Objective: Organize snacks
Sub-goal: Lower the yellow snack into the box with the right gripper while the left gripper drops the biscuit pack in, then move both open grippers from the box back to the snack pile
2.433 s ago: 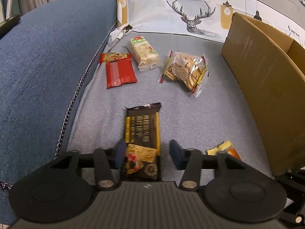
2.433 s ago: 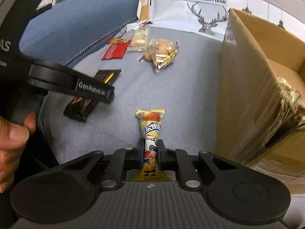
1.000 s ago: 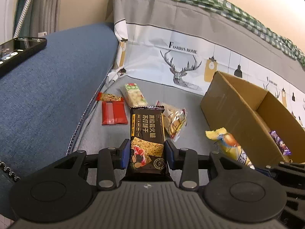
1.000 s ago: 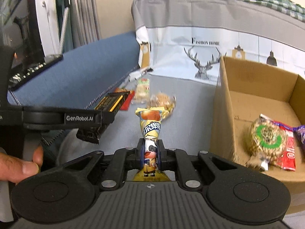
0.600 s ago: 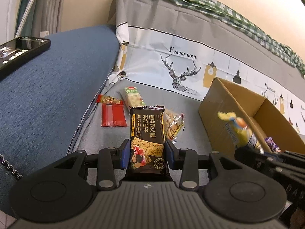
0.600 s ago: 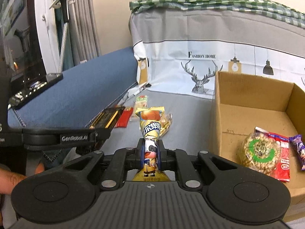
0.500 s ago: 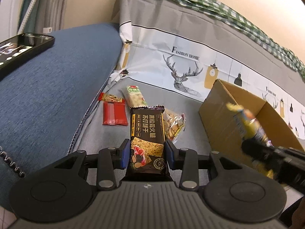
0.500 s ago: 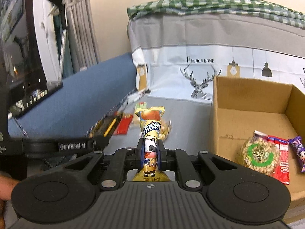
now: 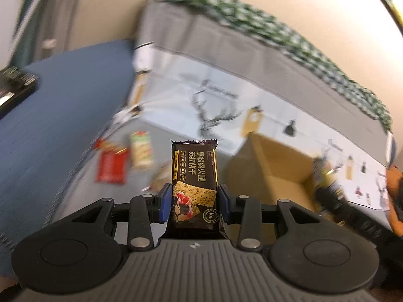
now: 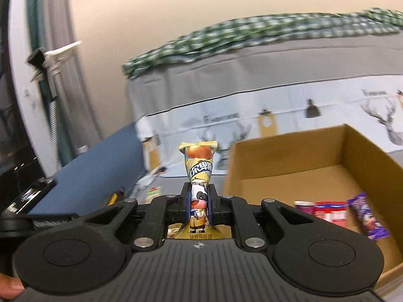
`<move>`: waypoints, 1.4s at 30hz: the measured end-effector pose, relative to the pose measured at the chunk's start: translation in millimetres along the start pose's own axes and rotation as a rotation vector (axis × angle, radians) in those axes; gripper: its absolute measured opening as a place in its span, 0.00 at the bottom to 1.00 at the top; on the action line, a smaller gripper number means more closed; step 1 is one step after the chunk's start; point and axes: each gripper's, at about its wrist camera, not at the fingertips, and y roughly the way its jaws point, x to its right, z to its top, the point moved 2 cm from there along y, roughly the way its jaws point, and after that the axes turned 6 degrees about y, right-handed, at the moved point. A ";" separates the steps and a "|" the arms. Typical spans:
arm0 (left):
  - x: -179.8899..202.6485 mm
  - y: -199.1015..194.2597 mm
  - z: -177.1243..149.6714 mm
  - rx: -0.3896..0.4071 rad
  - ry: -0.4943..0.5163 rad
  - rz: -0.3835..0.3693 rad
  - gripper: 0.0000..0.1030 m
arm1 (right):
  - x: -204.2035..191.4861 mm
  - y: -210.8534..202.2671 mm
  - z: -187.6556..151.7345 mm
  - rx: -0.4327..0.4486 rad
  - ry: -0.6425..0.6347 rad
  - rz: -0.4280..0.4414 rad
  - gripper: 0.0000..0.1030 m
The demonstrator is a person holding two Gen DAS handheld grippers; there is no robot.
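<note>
A: Why were we holding both packets up off the sofa seat (image 9: pixel 83 183) like that?

B: We judged it was to carry them across to the cardboard box (image 10: pixel 297 168), which sat to the right on the seat and already held a few snacks, among them a purple packet (image 10: pixel 367 216) and a red-and-white packet (image 10: pixel 330 212). Lifting them clear let us bring each over the box wall rather than drag it

A: And the left gripper (image 9: pixel 194 202)?

B: Its blue fingers (image 9: pixel 164 202) pinched the black cracker packet (image 9: pixel 194 176) by its two long edges near the lower end. The packet stood up and away from us between them, its far end sticking well out past the tips

A: The right gripper (image 10: pixel 199 202)?

B: Its fingers were pressed nearly together on the narrow waist of the yellow lollipop packet (image 10: pixel 199 166). The flared top fanned out beyond the tips, while the wider base lay behind them, toward us. We took the thin waist as the surest place to squeeze

A: What was left out on the seat?

B: A red packet (image 9: pixel 110 166) and a pale green-topped packet (image 9: pixel 141 151) lay far to the left, blurred, well apart from the box. A third lay half hidden behind the black packet; we could not tell what it was
</note>
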 end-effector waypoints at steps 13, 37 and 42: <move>152.1 56.4 49.4 0.054 0.118 -0.203 0.41 | 77.7 1.1 20.9 0.063 0.139 -0.166 0.12; 75.4 33.3 11.3 0.012 0.226 -0.164 0.51 | 98.3 6.2 8.7 0.035 0.129 -0.289 0.48; 10.8 35.5 -12.8 -0.021 0.226 -0.093 0.14 | 81.0 4.3 -0.4 0.033 0.056 -0.256 0.48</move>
